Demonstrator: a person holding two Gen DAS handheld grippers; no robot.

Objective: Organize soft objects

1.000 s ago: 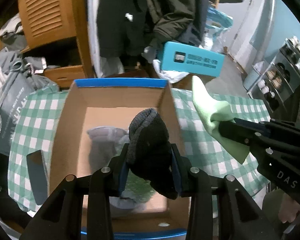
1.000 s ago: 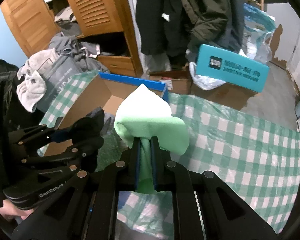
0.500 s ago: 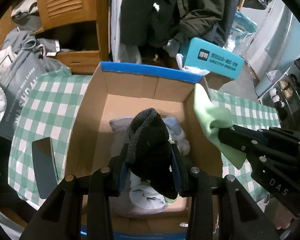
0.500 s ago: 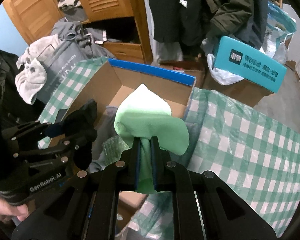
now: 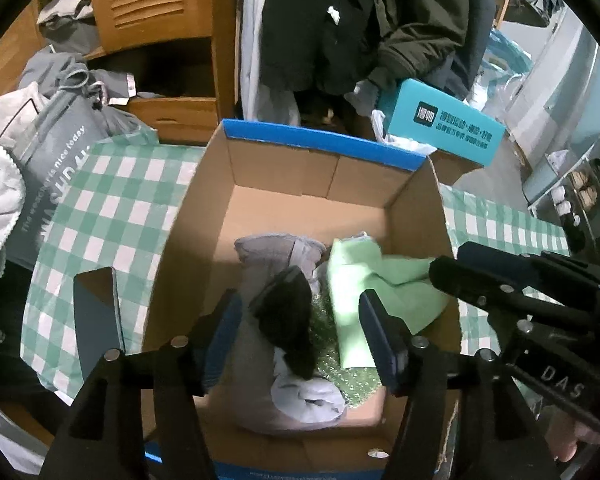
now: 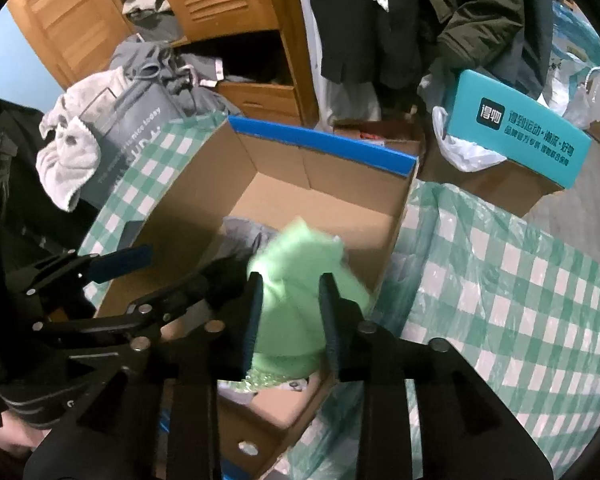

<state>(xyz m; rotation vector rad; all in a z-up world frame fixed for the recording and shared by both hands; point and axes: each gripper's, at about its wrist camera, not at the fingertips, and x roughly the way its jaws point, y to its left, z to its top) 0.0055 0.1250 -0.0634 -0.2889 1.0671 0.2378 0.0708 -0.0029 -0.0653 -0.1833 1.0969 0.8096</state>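
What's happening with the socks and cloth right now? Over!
Both hand-held grippers open: left, right. Black sock and green cloth in the cardboard box. Nothing in the way.

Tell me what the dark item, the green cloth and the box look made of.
Dark item: likely knitted fabric; matte black, slumps limply.
Green cloth: probably microfibre or thin fleece; smooth pale green, soft folds, no sheen.
Box: corrugated cardboard; plain brown walls with creased flaps, blue band along the rim.
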